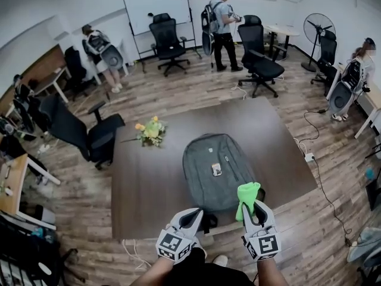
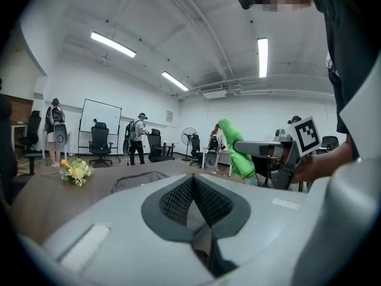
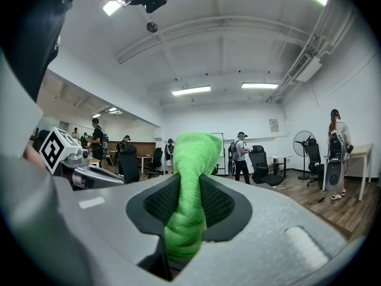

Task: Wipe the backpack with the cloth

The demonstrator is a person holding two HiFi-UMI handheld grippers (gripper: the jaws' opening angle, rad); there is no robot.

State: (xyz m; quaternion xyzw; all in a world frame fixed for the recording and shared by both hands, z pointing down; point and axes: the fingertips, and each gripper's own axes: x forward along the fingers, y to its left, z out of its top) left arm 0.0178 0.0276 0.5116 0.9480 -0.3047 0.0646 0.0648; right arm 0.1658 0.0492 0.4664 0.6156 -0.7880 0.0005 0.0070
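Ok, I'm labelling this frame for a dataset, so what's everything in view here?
table: one, dark brown, room centre.
backpack: one, grey, flat on the table.
flowers: one bunch, yellow, table's left part.
office chairs: at least four, black, around the room.
whiteboard: one, white, far wall.
fan: one, black, far right.
people: three, at the room's edges.
cloth: one, green, in the right gripper.
left gripper: one, white, shut, empty.
right gripper: one, white, shut on the cloth.
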